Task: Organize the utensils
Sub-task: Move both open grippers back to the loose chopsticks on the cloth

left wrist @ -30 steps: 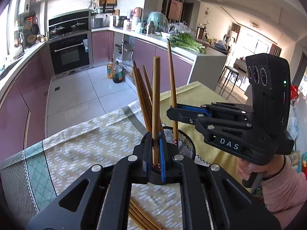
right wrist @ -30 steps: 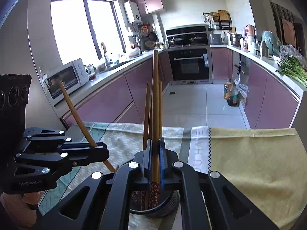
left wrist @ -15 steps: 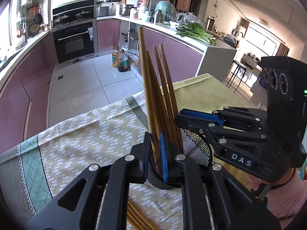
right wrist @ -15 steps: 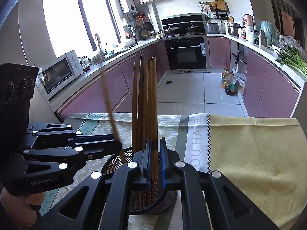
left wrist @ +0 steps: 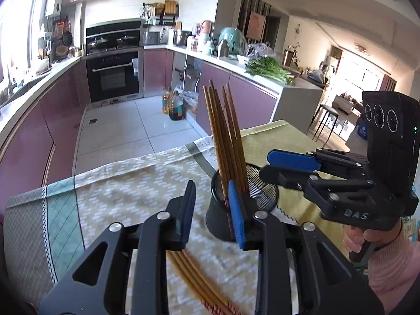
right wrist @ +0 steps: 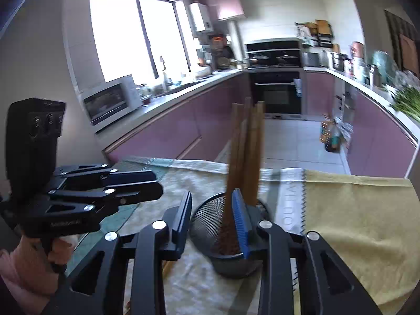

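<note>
Left gripper (left wrist: 212,215): jaws opening, nothing between the pads; tablecloth (left wrist: 126,191) shows through the gap. The holder stands just ahead of its right finger.

Loose chopsticks (left wrist: 194,275): a bundle of pale wooden sticks with red patterned ends, lying flat on the cloth directly beneath the left gripper, touching one another. These are judged still to be put away.

Mesh holder (left wrist: 223,223): dark wire-mesh cup, upright on the cloth, just ahead of both grippers and between them.

Standing chopsticks (left wrist: 223,131): about five brown sticks in the holder, patterned ends down, tops fanned slightly apart and leaning. Judged done.

Right gripper (right wrist: 211,220): jaws opening, empty; the holder rim and the sticks' lower ends sit just beyond its right pad, apart from the left one. Its view is motion-blurred.

Progress: part of the set is stowed, part remains on the cloth; roughly midway by this evidence. No other utensils are in view.
</note>
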